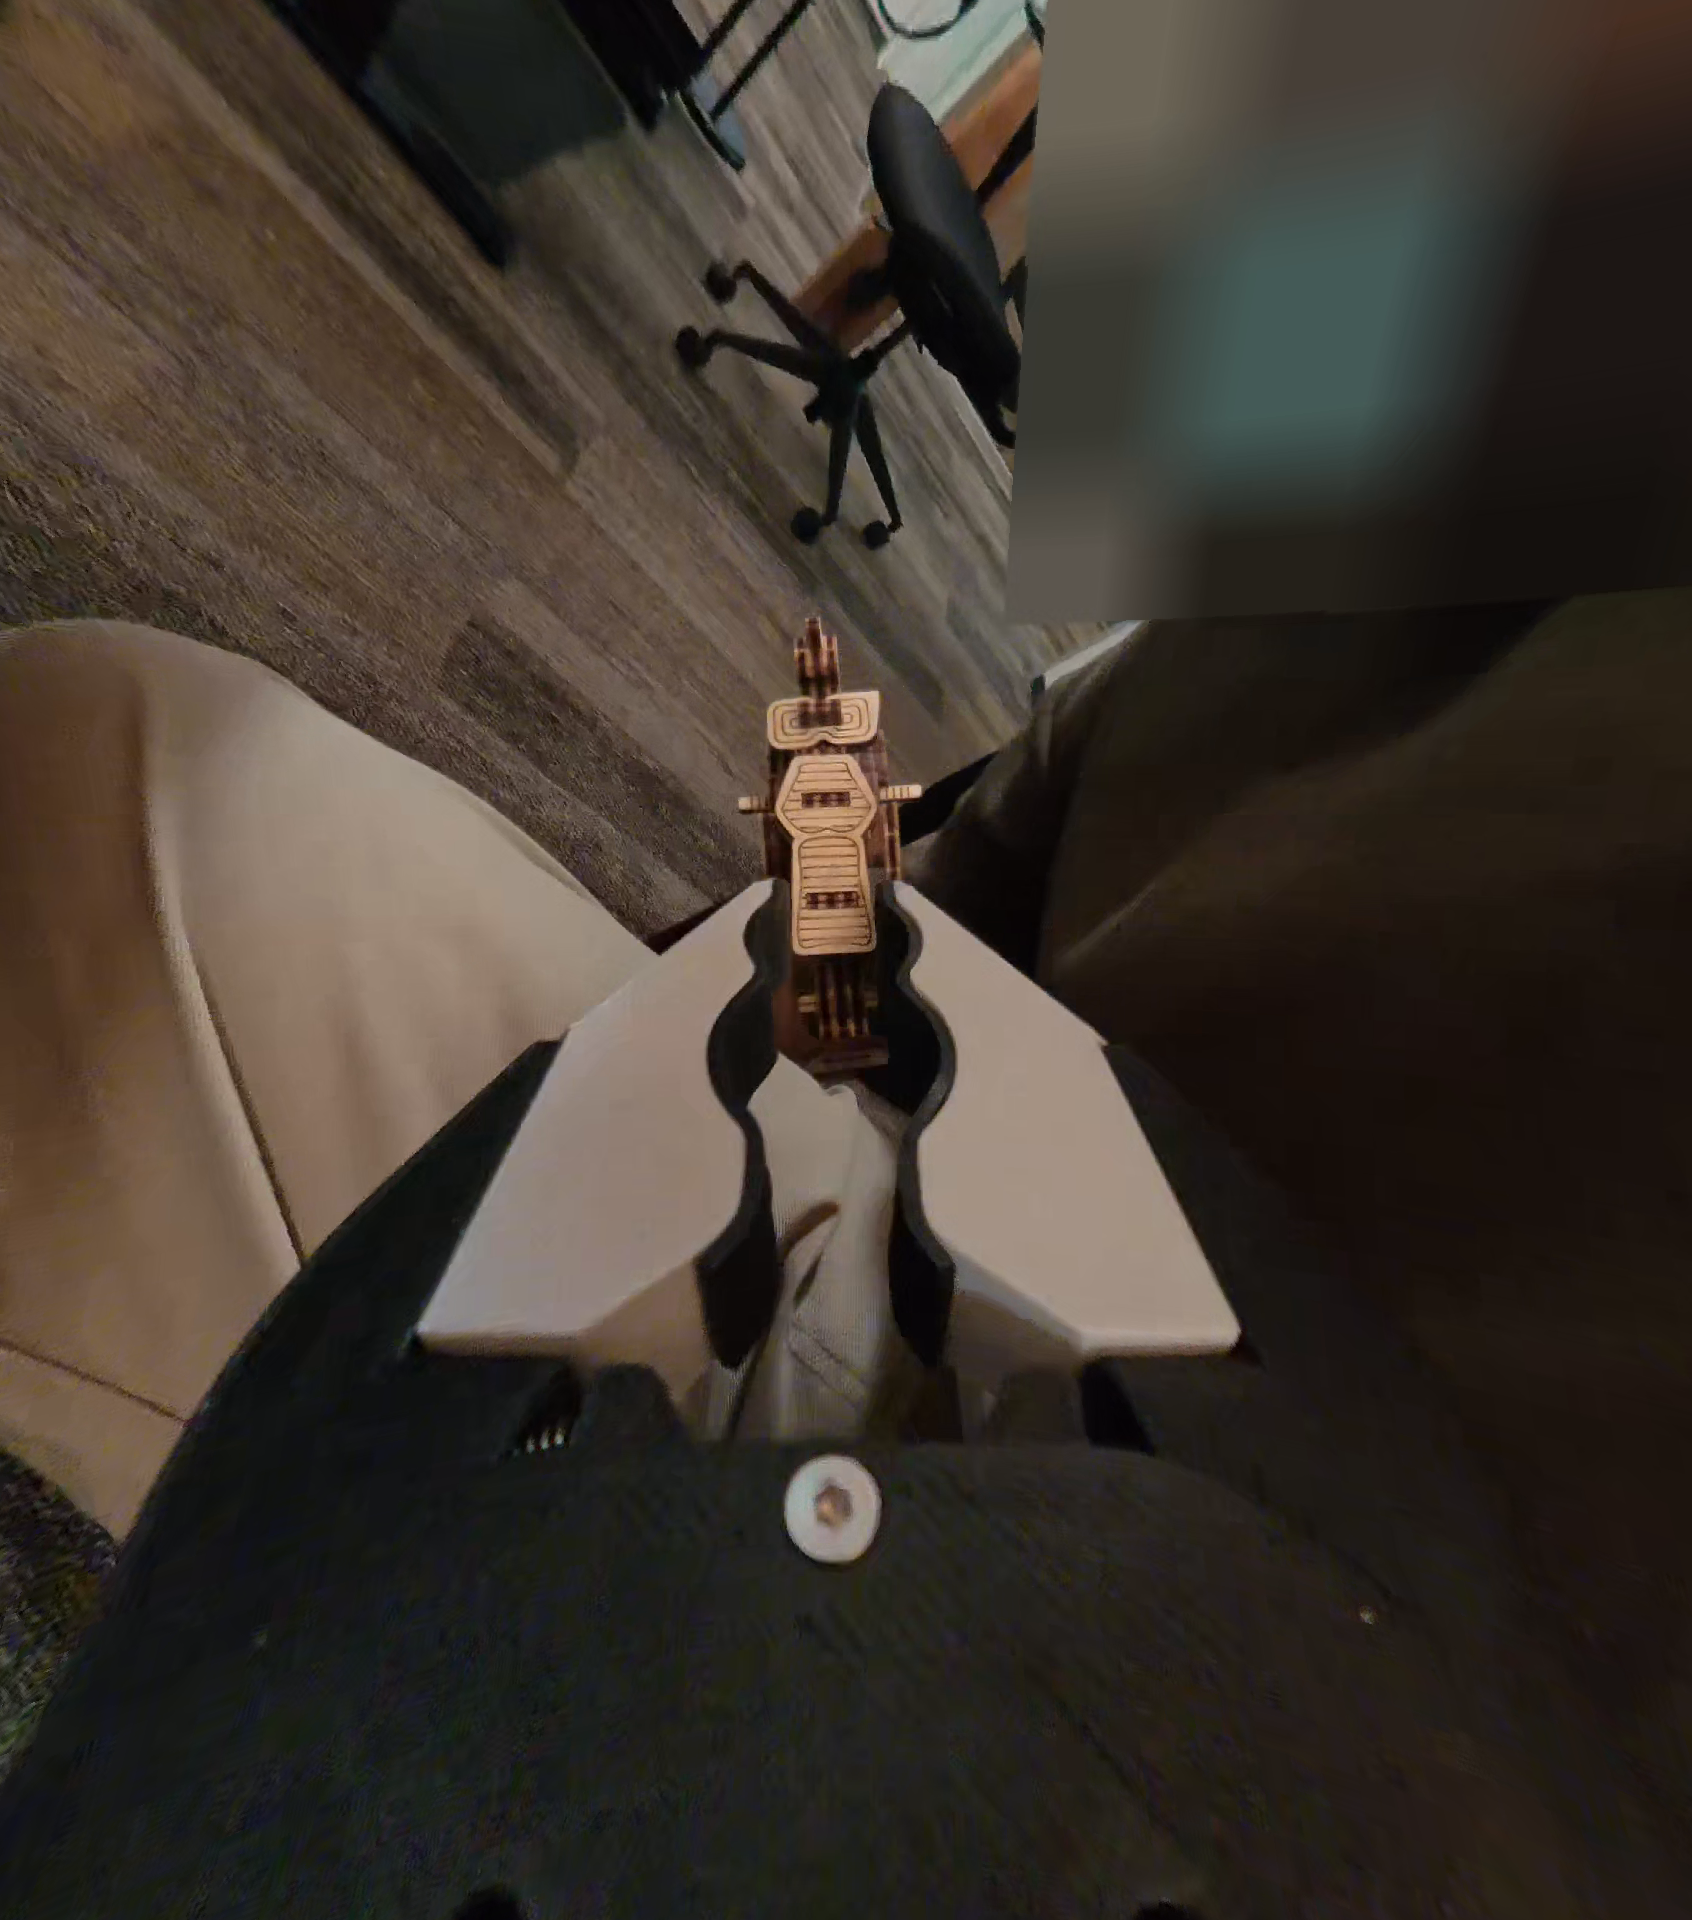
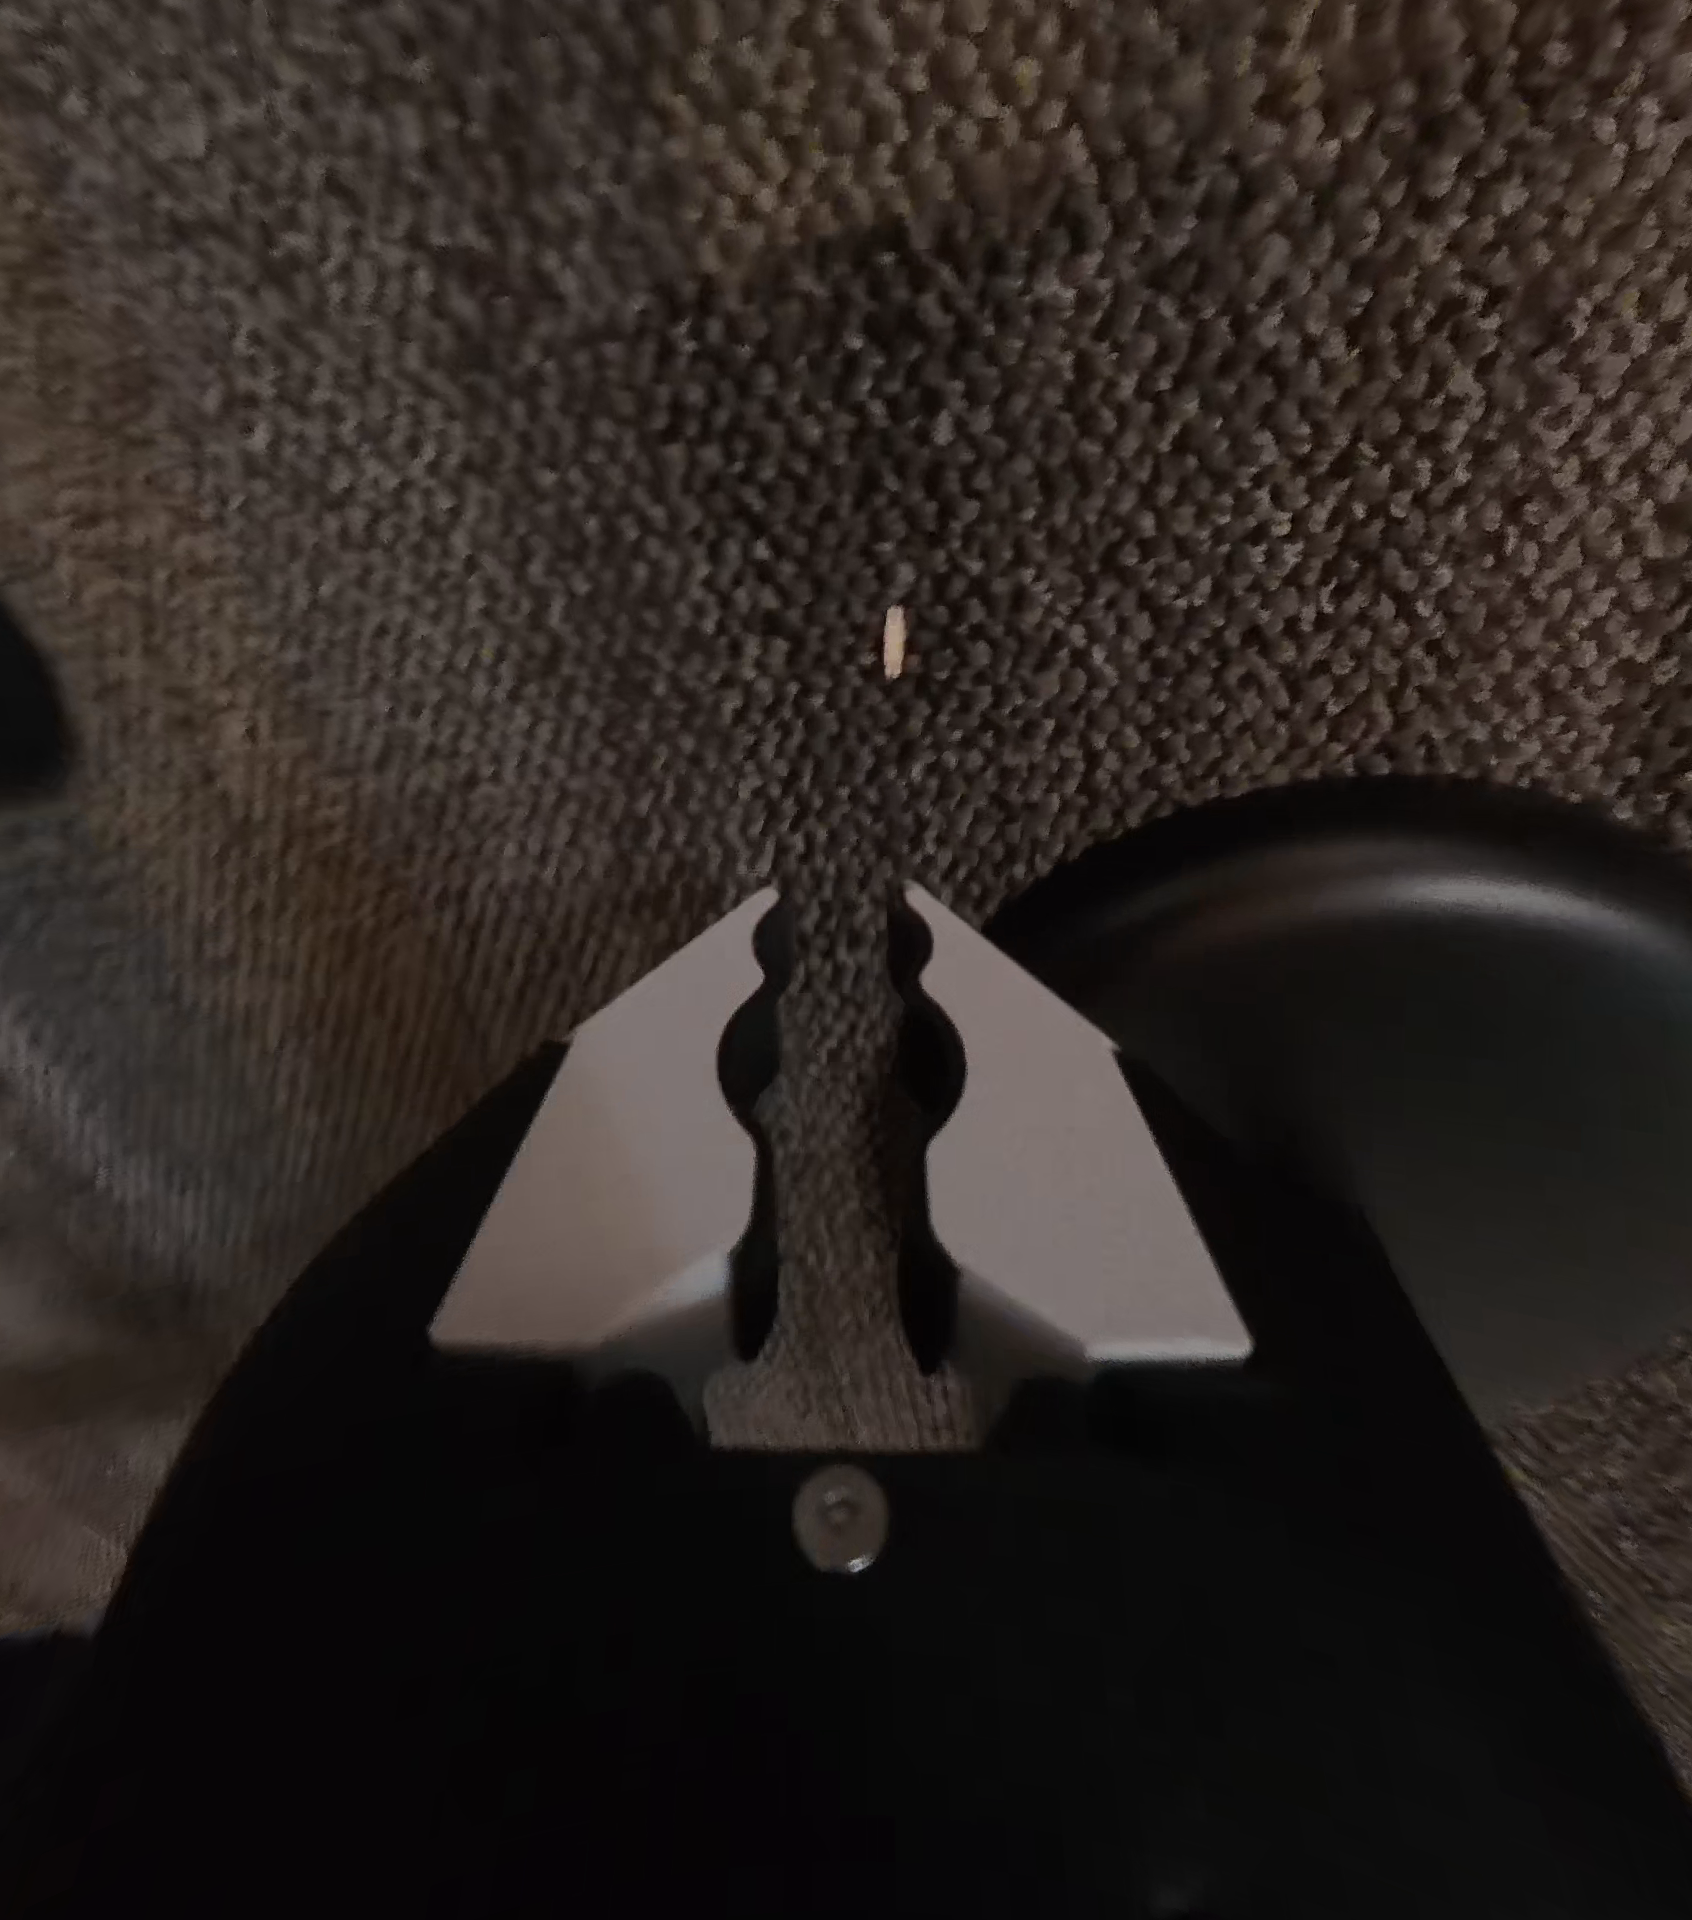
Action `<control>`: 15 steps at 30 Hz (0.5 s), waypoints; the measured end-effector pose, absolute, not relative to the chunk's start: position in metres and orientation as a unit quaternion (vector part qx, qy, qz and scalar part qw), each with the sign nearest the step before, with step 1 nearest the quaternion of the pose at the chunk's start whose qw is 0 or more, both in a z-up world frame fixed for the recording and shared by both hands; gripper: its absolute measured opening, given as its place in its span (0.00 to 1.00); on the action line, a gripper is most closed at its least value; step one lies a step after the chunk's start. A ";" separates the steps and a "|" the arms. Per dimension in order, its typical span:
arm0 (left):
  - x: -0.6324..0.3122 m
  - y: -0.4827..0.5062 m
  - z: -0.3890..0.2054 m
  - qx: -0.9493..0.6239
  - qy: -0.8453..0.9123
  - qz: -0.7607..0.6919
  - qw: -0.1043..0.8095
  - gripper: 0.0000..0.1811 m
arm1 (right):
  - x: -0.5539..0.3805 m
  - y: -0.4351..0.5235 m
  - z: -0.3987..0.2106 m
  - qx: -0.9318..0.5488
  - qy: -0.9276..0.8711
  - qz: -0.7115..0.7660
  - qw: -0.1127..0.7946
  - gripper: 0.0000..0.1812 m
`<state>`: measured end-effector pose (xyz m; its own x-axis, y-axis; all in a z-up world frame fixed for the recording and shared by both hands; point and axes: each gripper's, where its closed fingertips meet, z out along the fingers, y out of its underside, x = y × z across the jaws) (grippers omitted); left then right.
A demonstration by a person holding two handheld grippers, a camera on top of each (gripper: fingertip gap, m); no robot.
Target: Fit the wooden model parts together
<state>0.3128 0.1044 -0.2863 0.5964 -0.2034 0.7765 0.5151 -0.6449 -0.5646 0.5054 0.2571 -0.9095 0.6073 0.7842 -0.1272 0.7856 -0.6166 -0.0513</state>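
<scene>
Right now we have the left gripper [image 1: 829, 914] clamped on the wooden model [image 1: 829, 831], a small laser-cut assembly pinched low between the wavy black pads [image 1: 757, 997] so that its slatted, engraved face points back toward the camera and most of its length stands out past the fingertips. Just behind and below the model lie a pale trouser leg [image 1: 146, 935] to the gripper's left and dark fabric to its right; farther ahead the grey floor [image 1: 198, 364] runs out to a black office chair [image 1: 915, 312]. Our right gripper [image 2: 834, 914] is parted and carries nothing, its jaws hovering close over rough grey-brown carpet [image 2: 509, 416]. Ahead of its fingertips, slightly to the right of the midline, sits a tiny pale sliver [image 2: 892, 642], which we judge to be a small wooden piece lying loose on the carpet; it is too small to tell its shape. A dark rounded object [image 2: 1393, 1091] lies to the gripper's right, another dark shape at the far left edge. We judge the step in hand to be fetching that loose part while the model is held ready. The next move calls for lowering the right fingertips astride the sliver, closing gently enough not to push it into the pile, then bringing it to the matching slot on the model.
</scene>
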 end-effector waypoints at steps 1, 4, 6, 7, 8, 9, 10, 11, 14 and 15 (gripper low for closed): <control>0.316 0.110 -0.290 -0.798 -0.096 -0.441 0.399 0.06 | 0.502 0.260 -0.918 0.901 0.429 -0.070 -0.007 0.09; 0.323 0.121 -0.301 -0.811 -0.085 -0.442 0.374 0.07 | 0.487 0.268 -0.936 0.907 0.410 -0.086 -0.033 0.09; 0.326 0.126 -0.309 -0.815 -0.082 -0.449 0.356 0.07 | 0.485 0.274 -0.949 0.915 0.392 -0.089 -0.039 0.10; 0.328 0.128 -0.313 -0.816 -0.082 -0.455 0.348 0.07 | 0.483 0.276 -0.954 0.920 0.377 -0.099 -0.038 0.11; 0.330 0.130 -0.317 -0.815 -0.083 -0.458 0.344 0.07 | 0.482 0.278 -0.960 0.924 0.365 -0.105 -0.034 0.11; 0.331 0.133 -0.320 -0.814 -0.085 -0.462 0.341 0.07 | 0.483 0.280 -0.964 0.927 0.359 -0.107 -0.032 0.10; 0.332 0.136 -0.322 -0.813 -0.086 -0.466 0.339 0.07 | 0.483 0.281 -0.968 0.926 0.360 -0.107 -0.030 0.09; 0.333 0.139 -0.324 -0.812 -0.086 -0.468 0.339 0.07 | 0.483 0.278 -0.971 0.923 0.369 -0.108 -0.024 0.09; 0.338 0.145 -0.326 -0.810 -0.084 -0.475 0.334 0.07 | 0.486 0.274 -0.975 0.910 0.403 -0.093 -0.022 0.09; 0.339 0.146 -0.326 -0.810 -0.081 -0.476 0.333 0.07 | 0.487 0.274 -0.976 0.909 0.406 -0.091 -0.025 0.08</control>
<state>0.3393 0.1460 -0.3263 0.5345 -0.1845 0.8248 0.4483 -0.7654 -0.4617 0.4866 0.2744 -0.9755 0.6539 0.7424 -0.1458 0.7332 -0.6693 -0.1201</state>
